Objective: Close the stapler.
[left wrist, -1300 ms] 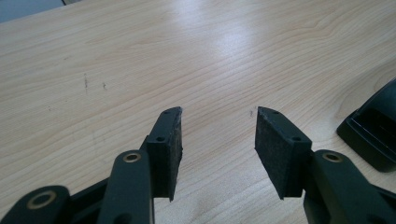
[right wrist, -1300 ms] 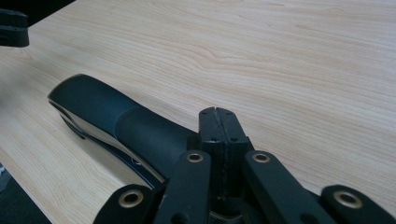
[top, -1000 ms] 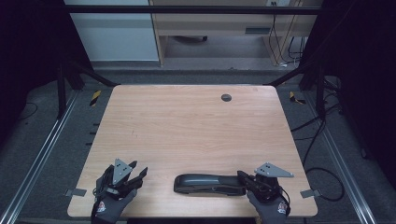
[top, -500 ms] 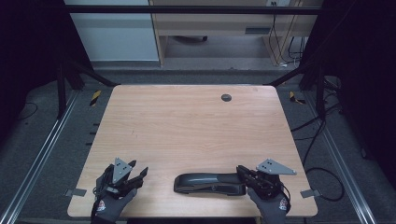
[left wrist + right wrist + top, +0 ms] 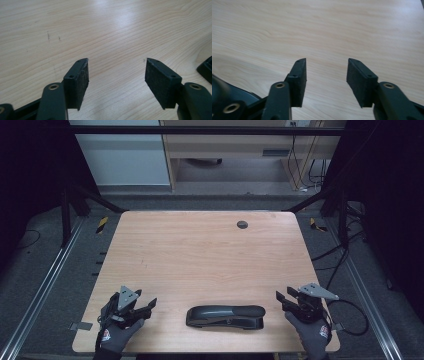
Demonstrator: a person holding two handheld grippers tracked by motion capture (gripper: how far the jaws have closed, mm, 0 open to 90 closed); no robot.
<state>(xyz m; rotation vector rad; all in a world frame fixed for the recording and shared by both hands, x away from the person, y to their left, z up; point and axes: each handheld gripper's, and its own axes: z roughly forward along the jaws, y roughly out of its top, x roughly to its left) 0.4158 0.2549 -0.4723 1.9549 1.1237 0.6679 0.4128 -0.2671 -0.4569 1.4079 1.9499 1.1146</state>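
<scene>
The right gripper [image 5: 286, 298] has just let go of the black stapler [image 5: 225, 316] and moved right, jaws wide and empty like the left gripper [image 5: 148, 304], so the stapler looks put down.

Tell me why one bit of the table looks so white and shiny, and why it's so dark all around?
In the left gripper view, a lamp's glare whitens the table beyond the left tool. In the right gripper view, the stapler at the corner is blurred, too near to focus. In the high view, light falls on the tabletop while the floor around stays dim.

A stapler [image 5: 225, 316] lies on the table [image 5: 200, 255] near its front edge, between the left gripper [image 5: 145, 306] and right gripper [image 5: 283, 298].
</scene>
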